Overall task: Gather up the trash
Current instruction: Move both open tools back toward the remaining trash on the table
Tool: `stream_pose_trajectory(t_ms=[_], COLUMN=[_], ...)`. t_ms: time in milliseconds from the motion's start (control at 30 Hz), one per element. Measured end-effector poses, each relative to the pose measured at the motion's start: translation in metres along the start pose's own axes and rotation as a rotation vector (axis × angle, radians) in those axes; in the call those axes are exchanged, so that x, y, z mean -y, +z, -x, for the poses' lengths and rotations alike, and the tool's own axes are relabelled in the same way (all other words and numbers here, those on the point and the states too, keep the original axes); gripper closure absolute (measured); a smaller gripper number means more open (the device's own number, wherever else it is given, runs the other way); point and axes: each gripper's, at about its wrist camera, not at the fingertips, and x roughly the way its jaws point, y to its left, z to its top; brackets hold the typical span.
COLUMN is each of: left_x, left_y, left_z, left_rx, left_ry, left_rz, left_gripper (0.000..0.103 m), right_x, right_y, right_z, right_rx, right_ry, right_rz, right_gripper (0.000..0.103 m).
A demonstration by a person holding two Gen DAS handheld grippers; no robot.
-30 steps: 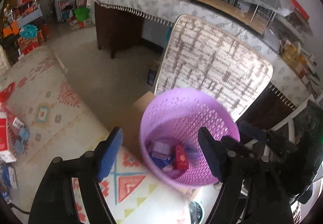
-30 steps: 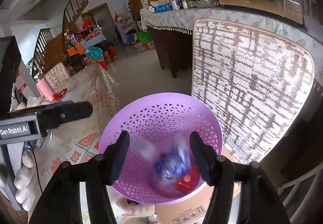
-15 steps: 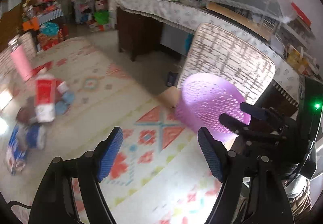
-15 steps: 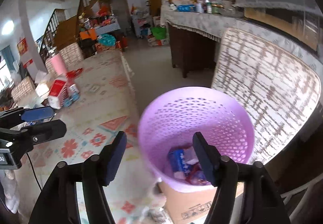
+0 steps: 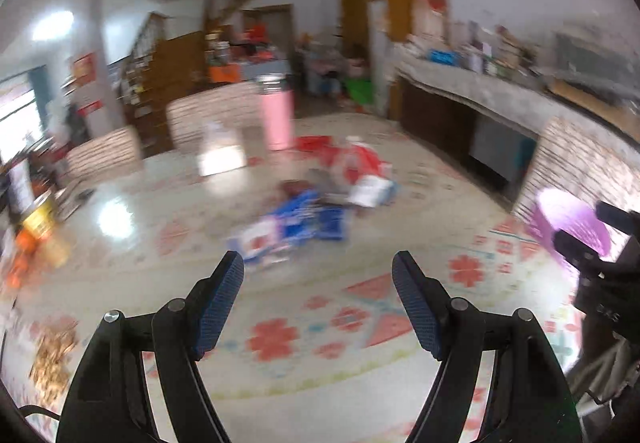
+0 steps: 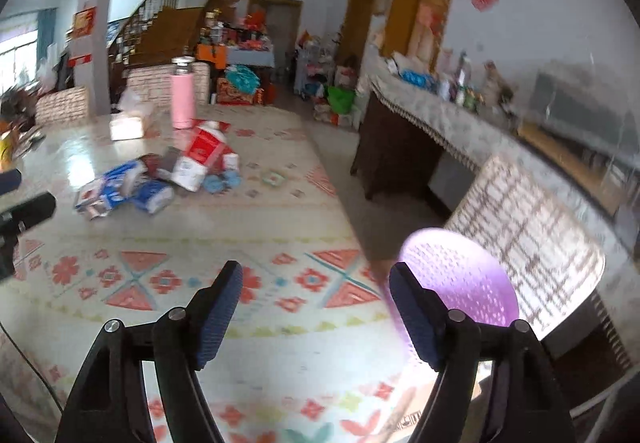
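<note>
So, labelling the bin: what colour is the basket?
Purple, perforated basket; clearest in the right wrist view.

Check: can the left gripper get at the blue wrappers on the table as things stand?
Probably yes. The left gripper is empty with jaws apart, facing the blue wrappers across bare patterned tablecloth; nothing lies between, though a gap remains to close.

trash pile (image 6: 160, 179) on tbl (image 6: 280, 327), basket (image 6: 460, 279) off tbl's right edge
</note>
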Motion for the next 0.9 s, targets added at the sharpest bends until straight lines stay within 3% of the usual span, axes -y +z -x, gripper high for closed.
stream_pose_trajectory(t_ms=[100, 300, 900], left_x=[-0.042, -0.085, -0.09], left_y=[-0.009, -0.022, -0.039], left_z=[0.012, 0.027, 0.022], left_rx=[0.016, 0.029, -0.004], left_ry=[0.07, 0.131, 0.156], left_rz=[0.078, 0.157, 0.148], left_gripper=[0.027, 0.027, 0.027], right_x=[-0.025, -0.061, -0.079], right_y=[0.003, 0.005, 0.003], right_z=[0.011, 0.022, 0.028], right_rx=[0.038, 0.058, 0.058], right_ry=[-0.009, -0.04, -0.058], right_rz=[0.05, 0.111, 0.143], right_gripper=[0.021, 0.021, 0.019])
